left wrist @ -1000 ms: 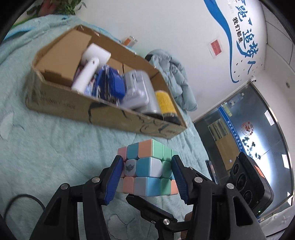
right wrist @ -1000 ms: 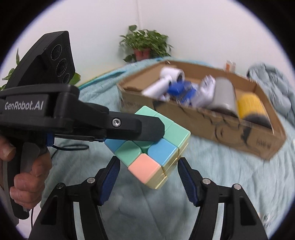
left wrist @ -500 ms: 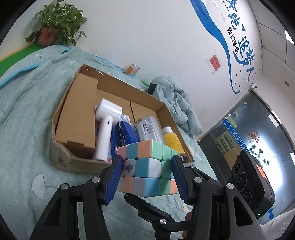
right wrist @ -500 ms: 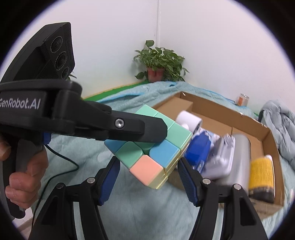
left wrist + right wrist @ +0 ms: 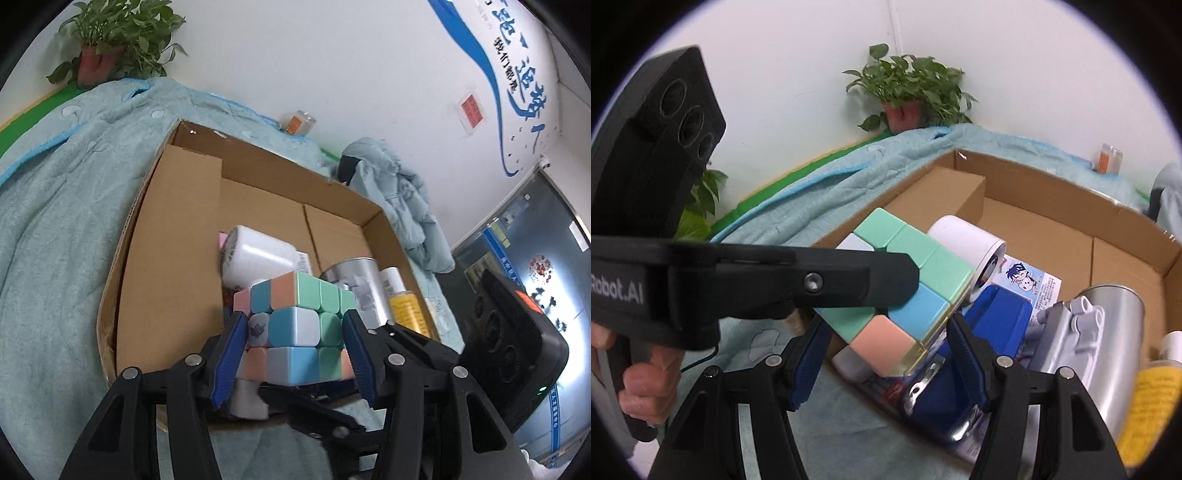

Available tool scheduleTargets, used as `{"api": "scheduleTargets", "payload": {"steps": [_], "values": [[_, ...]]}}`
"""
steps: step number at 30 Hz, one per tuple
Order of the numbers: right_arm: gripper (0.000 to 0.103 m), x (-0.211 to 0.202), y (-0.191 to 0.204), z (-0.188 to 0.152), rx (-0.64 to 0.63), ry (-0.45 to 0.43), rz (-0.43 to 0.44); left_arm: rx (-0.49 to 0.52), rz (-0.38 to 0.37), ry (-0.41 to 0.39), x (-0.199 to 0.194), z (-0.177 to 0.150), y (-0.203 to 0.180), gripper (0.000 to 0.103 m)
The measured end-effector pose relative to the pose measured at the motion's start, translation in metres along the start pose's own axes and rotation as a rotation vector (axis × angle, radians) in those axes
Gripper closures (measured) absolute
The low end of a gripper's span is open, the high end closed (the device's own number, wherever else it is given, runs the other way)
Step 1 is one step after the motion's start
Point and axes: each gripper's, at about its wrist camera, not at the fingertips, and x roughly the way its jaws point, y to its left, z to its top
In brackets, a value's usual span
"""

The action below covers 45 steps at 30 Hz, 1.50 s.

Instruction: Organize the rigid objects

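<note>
The pastel puzzle cube [image 5: 295, 325] is pinched between the blue pads of the left gripper [image 5: 295, 352], which press on its two side faces, and it hangs in the air just above the near wall of the cardboard box [image 5: 166, 258]. A second ago the box lay well ahead across the bedding; now its near edge sits right under the cube, and the whole open interior fills both views, so the carry has closed on the drop point. The right gripper [image 5: 886, 356] travels alongside with its jaws part-spread around the cube's lower corner; its pads look a little clear of the cube, so I judge it is escorting rather than holding, though the fisheye view leaves that unsure. That leaves, in my judgement, only easing the cube forward over a free patch of box floor and letting go; the bare cardboard to the left of the white cylinder [image 5: 258, 258] looks the roomiest spot. Already in the box are that white cylinder, a blue item [image 5: 997, 317], a silver canister [image 5: 1108, 343] and a yellow bottle [image 5: 404, 306]. The box rests on a rumpled pale-teal blanket [image 5: 62, 221]. Beyond it stand a white wall, a potted plant [image 5: 912, 92] in the corner, blue lettering [image 5: 517, 74] on the wall and a glass door [image 5: 535, 258].
</note>
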Motion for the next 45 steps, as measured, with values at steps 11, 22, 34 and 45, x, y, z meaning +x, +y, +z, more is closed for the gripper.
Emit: {"api": "scheduleTargets", "payload": {"steps": [11,22,34,45], "values": [[0.030,-0.030,-0.002,-0.023,0.026,-0.020,-0.072,0.012,0.036,0.042,0.018,-0.024,-0.008,0.039],[0.008,-0.075,-0.013,-0.069,0.163,-0.040,-0.170,0.220,0.270,-0.238,-0.033,-0.071,-0.062,0.001],[0.002,-0.138,0.003,-0.092,0.215,-0.160,-0.462,0.391,0.524,-0.459,-0.069,-0.137,-0.139,0.001],[0.002,-0.169,0.004,-0.114,0.256,-0.202,-0.518,0.376,0.501,-0.393,-0.067,-0.157,-0.163,0.001]]}}
